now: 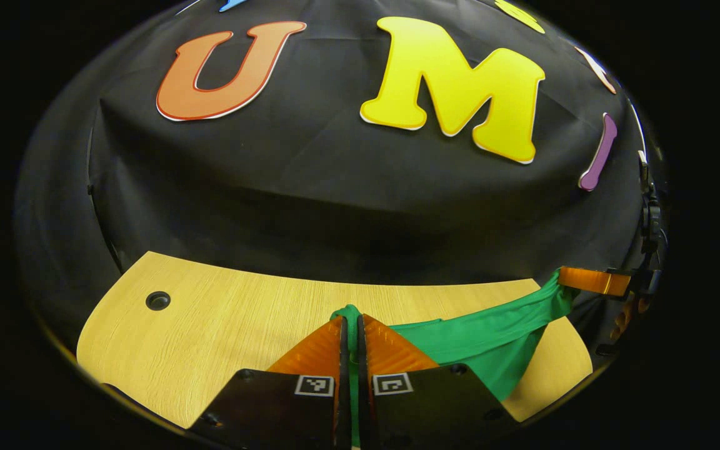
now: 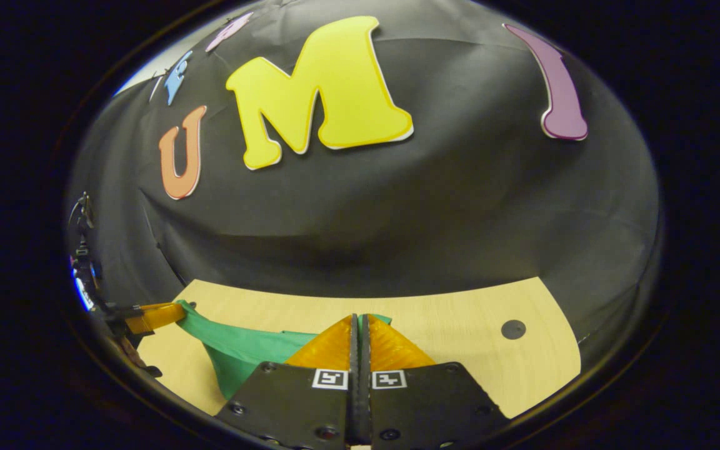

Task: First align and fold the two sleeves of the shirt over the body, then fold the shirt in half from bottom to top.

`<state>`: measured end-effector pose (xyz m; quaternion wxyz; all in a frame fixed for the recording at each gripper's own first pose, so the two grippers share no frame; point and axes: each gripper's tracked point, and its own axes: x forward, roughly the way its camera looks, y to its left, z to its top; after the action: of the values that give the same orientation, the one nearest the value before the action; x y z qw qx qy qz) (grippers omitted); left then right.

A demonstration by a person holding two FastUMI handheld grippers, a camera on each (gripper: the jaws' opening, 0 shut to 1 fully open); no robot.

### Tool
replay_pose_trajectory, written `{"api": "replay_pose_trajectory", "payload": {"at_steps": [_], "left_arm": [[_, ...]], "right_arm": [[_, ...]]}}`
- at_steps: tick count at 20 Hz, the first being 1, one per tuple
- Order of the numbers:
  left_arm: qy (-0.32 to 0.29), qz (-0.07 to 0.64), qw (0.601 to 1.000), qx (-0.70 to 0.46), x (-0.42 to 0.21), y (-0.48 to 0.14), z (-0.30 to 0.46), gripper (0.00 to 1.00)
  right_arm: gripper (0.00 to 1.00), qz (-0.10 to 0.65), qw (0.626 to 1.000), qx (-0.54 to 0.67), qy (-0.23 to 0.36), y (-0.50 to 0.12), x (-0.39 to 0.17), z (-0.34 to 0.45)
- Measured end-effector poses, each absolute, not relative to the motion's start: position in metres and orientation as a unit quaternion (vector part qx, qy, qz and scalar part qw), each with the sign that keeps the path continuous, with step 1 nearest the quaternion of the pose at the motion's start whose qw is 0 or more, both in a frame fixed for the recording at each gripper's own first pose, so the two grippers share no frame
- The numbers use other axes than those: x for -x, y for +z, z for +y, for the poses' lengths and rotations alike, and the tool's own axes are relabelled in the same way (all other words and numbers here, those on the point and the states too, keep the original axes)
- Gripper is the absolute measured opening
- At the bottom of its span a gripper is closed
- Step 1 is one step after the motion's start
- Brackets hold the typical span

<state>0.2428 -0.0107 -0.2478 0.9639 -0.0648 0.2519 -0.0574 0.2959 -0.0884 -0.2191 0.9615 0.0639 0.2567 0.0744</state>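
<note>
The left gripper (image 1: 350, 325) is clenched on a fold of the green shirt (image 1: 491, 340). From there the soft, limp cloth stretches as 1 sagging band to the right gripper (image 2: 360, 325), likewise clamped on fabric. The band's long axis runs between the 2 grippers, lifted above the pale wood-grain table (image 1: 210, 325), roughly parallel to its far edge. Both hands seem equally placed for the bottom-to-top fold.

text: none legible | claw (image 1: 351, 325) plates: square coded markers only
</note>
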Motion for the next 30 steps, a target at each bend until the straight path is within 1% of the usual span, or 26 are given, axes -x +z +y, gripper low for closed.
{"api": "replay_pose_trajectory", "payload": {"at_steps": [3, 6, 7, 8, 9, 10, 11, 16, 17, 18, 19, 21, 22, 23, 25, 26, 27, 28, 29, 30], "left_arm": [[-0.060, 0.255, 0.963, 0.057, -0.257, -0.267, -0.013, 0.11], [-0.055, 0.258, 0.962, 0.063, -0.266, -0.284, -0.011, 0.13], [-0.053, 0.267, 0.960, 0.064, -0.266, -0.292, -0.011, 0.16], [-0.033, 0.274, 0.960, 0.054, -0.265, -0.296, -0.004, 0.17], [-0.024, 0.277, 0.959, 0.053, -0.264, -0.300, 0.000, 0.45], [-0.016, 0.276, 0.960, 0.052, -0.258, -0.302, 0.002, 0.72], [-0.008, 0.270, 0.962, 0.049, -0.257, -0.296, 0.007, 1.00], [0.005, 0.239, 0.971, 0.030, -0.251, -0.259, 0.017, 1.00], [0.007, 0.233, 0.972, 0.025, -0.250, -0.250, 0.017, 1.00], [0.009, 0.225, 0.974, 0.020, -0.248, -0.240, 0.017, 1.00], [0.009, 0.217, 0.976, 0.017, -0.245, -0.229, 0.016, 1.00], [0.010, 0.195, 0.981, 0.011, -0.236, -0.201, 0.016, 1.00], [0.009, 0.182, 0.983, 0.009, -0.230, -0.185, 0.015, 1.00], [0.007, 0.172, 0.985, 0.007, -0.222, -0.169, 0.013, 1.00], [0.004, 0.154, 0.988, 0.008, -0.201, -0.136, 0.009, 1.00], [-0.001, 0.144, 0.989, 0.014, -0.188, -0.121, 0.005, 1.00], [0.002, 0.134, 0.991, 0.017, -0.172, -0.103, 0.006, 1.00], [0.002, 0.128, 0.992, 0.017, -0.156, -0.089, 0.007, 1.00], [0.001, 0.122, 0.992, 0.016, -0.140, -0.076, 0.006, 1.00], [0.001, 0.113, 0.993, 0.013, -0.125, -0.061, 0.007, 1.00]], "right_arm": [[0.00, 0.276, 0.956, -0.063, 0.075, -0.245, -0.306, -0.086], [0.00, 0.280, 0.958, -0.039, 0.054, -0.269, -0.316, -0.091], [0.00, 0.281, 0.958, -0.029, 0.051, -0.278, -0.320, -0.091], [0.04, 0.284, 0.957, -0.023, 0.045, -0.283, -0.322, -0.093], [0.06, 0.294, 0.955, -0.022, 0.037, -0.293, -0.319, -0.093], [0.20, 0.298, 0.954, -0.023, 0.025, -0.295, -0.318, -0.097], [0.28, 0.291, 0.956, -0.029, 0.020, -0.292, -0.319, -0.096], [0.98, 0.240, 0.970, -0.021, 0.015, -0.251, -0.317, -0.095], [0.99, 0.229, 0.973, -0.021, 0.015, -0.240, -0.313, -0.094], [0.94, 0.219, 0.975, -0.019, 0.015, -0.228, -0.310, -0.092], [0.97, 0.211, 0.977, -0.018, 0.016, -0.217, -0.304, -0.091], [0.96, 0.192, 0.981, -0.015, 0.019, -0.191, -0.288, -0.087], [0.92, 0.180, 0.983, -0.013, 0.020, -0.176, -0.279, -0.086], [0.96, 0.169, 0.985, -0.009, 0.022, -0.161, -0.267, -0.083], [0.96, 0.145, 0.989, 0.008, 0.014, -0.129, -0.237, -0.084], [0.94, 0.130, 0.991, 0.008, 0.013, -0.112, -0.223, -0.081], [0.97, 0.118, 0.993, 0.008, 0.013, -0.097, -0.206, -0.078], [0.93, 0.111, 0.994, 0.009, 0.012, -0.085, -0.189, -0.076], [0.96, 0.103, 0.995, 0.011, 0.011, -0.073, -0.172, -0.073], [0.97, 0.094, 0.995, 0.013, 0.010, -0.062, -0.154, -0.069]]}}
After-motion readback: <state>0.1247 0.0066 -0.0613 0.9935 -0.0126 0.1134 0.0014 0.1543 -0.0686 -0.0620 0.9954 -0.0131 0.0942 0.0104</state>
